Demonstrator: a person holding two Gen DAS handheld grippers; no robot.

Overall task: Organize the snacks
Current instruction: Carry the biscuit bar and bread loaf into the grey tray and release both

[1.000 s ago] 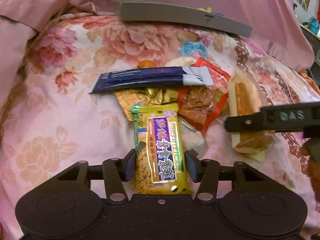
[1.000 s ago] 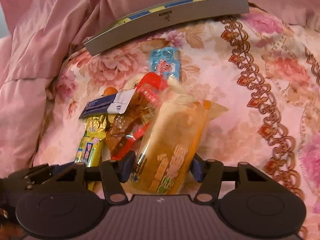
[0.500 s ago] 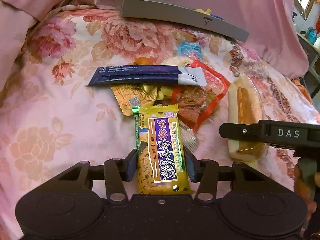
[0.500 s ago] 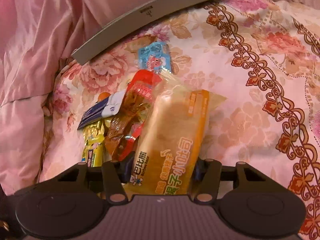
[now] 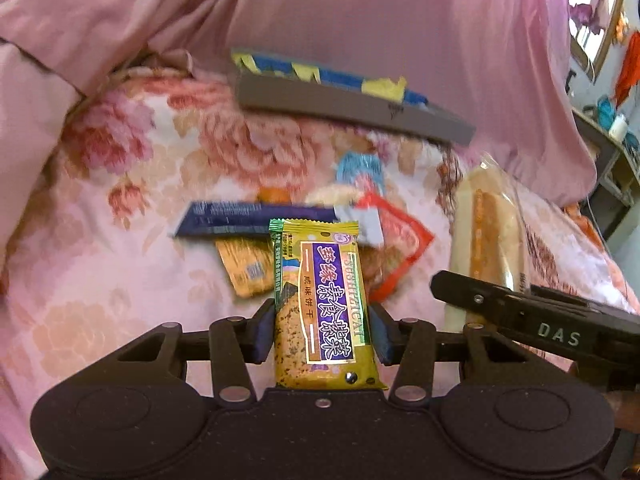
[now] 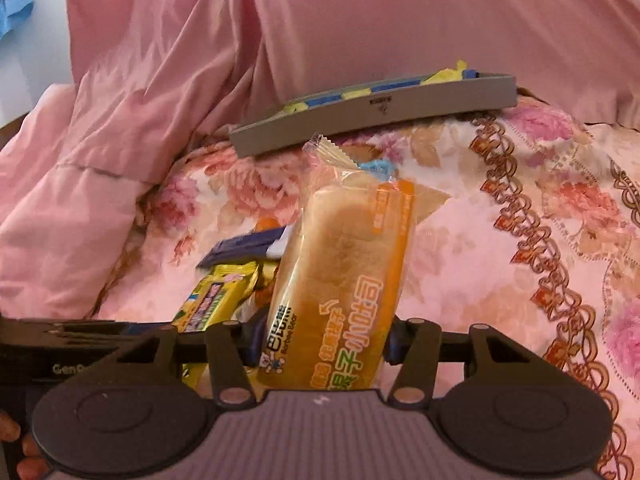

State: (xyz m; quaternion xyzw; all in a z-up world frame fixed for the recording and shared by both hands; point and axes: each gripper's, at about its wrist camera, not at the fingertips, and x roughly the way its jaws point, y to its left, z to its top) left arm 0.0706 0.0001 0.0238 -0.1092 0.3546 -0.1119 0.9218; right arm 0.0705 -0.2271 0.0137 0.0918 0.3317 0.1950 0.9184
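The left gripper [image 5: 320, 330] clenched a yellow-and-purple foil biscuit packet [image 5: 322, 308] between its fingers. The right gripper [image 6: 322, 340] pinched an orange-striped clear bread bag [image 6: 340, 284], with a flat grey tray [image 6: 372, 114] well beyond its fingertips.

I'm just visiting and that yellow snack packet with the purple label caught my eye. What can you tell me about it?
The yellow packet is a glossy foil wrapper with a purple label in Chinese characters, a green strip down one side, a crimped top edge and a picture of a speckled biscuit. The left gripper clamps it on both sides near its lower half, so it points away from the camera, lifted above the other snacks on the floral bedspread.
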